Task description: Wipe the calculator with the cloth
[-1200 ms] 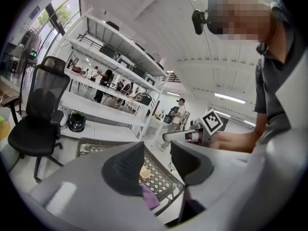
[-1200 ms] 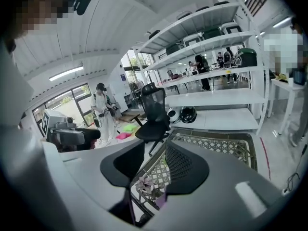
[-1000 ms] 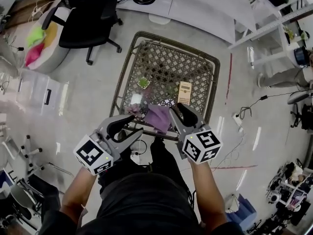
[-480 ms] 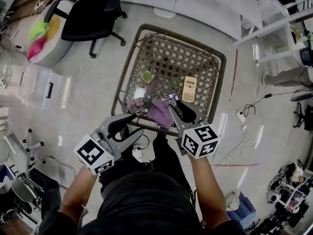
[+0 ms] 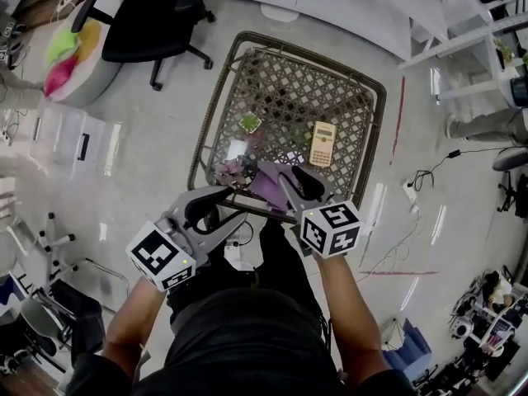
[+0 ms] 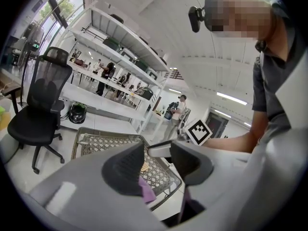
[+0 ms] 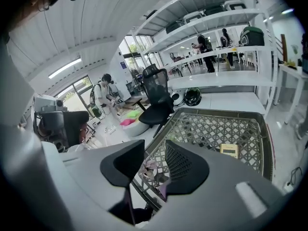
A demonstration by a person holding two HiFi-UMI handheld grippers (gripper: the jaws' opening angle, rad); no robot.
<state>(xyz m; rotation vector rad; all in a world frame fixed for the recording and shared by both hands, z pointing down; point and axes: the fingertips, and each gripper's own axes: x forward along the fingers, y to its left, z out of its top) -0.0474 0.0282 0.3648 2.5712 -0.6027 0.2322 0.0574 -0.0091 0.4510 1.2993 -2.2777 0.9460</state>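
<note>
Right gripper (image 7: 154,148) has sunk nearer | brown wire-lattice metal table (image 5: 297,97) bears everything | crumpled purple cloth (image 5: 268,181) lies at its near edge, just beside my right jaws, which are partly apart, empty, poised to pinch | left gripper (image 6: 158,148) waits, jaws apart, empty | beige rectangular calculator (image 5: 322,143) lies beyond, unwiped

Cloth (image 5: 269,185): purple. Calculator (image 5: 322,143): beige. Table (image 5: 289,96): brown lattice weave, dark rim. Left gripper (image 5: 233,203), right gripper (image 5: 295,180): grey, black pads (image 6: 124,170); cubes (image 5: 162,256) white with black squares. Chair (image 5: 148,31): black. Floor (image 5: 157,139): pale grey.
</note>
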